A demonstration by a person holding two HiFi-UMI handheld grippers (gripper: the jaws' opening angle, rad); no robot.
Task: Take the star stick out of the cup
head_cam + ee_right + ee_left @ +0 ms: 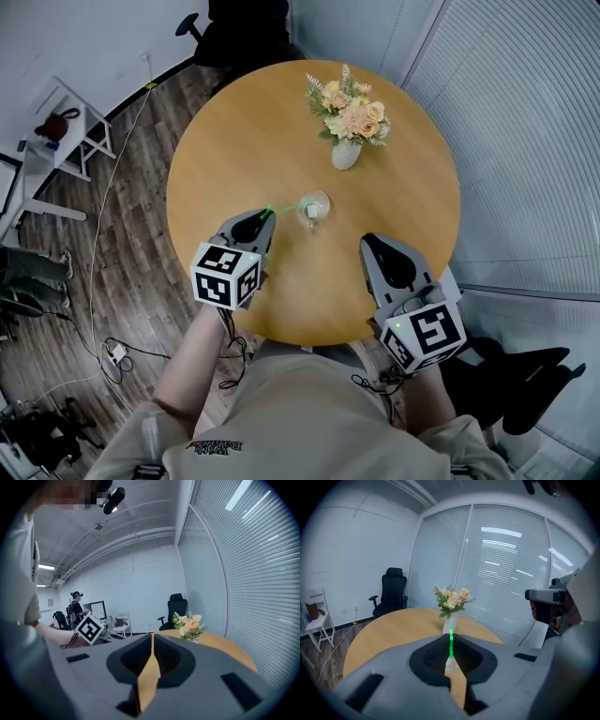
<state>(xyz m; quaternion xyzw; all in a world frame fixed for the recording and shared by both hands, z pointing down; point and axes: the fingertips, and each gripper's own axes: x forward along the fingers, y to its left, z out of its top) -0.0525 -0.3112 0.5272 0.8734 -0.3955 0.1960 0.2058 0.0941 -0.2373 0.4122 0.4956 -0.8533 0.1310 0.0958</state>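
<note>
Star stick (451, 644) at cup (314, 208), flower vase (346, 155) beyond

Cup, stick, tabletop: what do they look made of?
Cup: clear glass or plastic, can't tell which; see-through walls.
Stick: bright translucent green, slightly glossy, probably plastic.
Tabletop: matte wood or wood-look laminate; even tan tone, no glare.

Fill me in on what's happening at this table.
A person works at a round wooden table with a gripper in each hand. The left gripper is shut on the green star stick, close beside the clear cup. The right gripper is shut on nothing, off to the side.
</note>
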